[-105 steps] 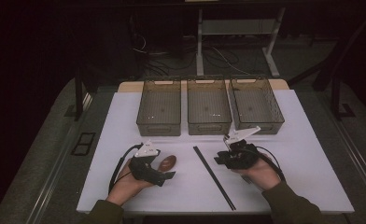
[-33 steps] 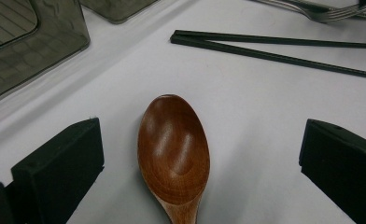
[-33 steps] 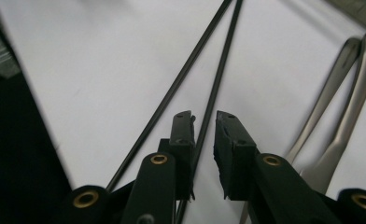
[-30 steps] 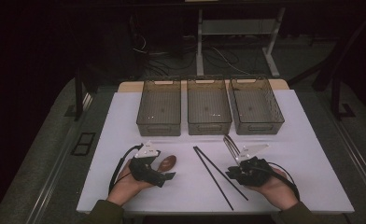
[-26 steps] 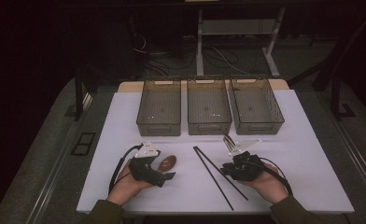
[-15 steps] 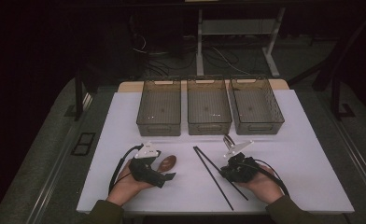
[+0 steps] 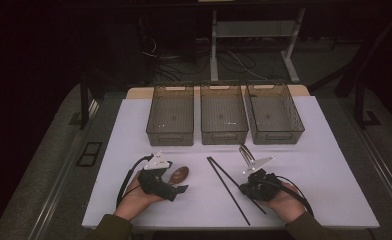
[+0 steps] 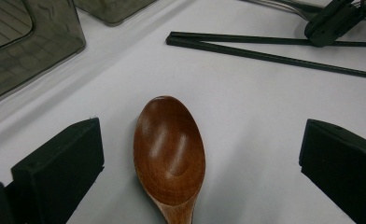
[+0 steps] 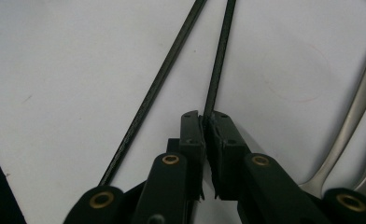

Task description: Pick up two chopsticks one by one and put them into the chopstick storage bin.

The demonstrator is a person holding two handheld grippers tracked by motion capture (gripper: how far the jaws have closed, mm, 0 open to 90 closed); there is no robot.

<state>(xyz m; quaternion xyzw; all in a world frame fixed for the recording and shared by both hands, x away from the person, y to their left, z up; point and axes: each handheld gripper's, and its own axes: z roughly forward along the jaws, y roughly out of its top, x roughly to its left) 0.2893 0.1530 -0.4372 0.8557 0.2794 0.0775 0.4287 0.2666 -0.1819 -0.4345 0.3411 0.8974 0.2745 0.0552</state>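
Pinching one black chopstick [image 9: 218, 60] in my right gripper [image 9: 203, 122] near the table's front edge, I had the left gripper [image 8: 200, 154] spread wide around the wooden spoon [image 8: 169, 149].

My right jaws were closed on the near end of that chopstick, which lay flat on the white table [image 7: 134, 130]; the second chopstick [image 9: 158, 88] lay just beside it, angling apart toward the near end and outside the grip. A metal fork [image 9: 358, 116] lay close at that gripper's right. My left jaws stood well apart on either side of the spoon's bowl, touching nothing, the spoon resting on the table left of centre near the front edge. Three clear bins [image 7: 170, 116] sat in a row along the far edge.
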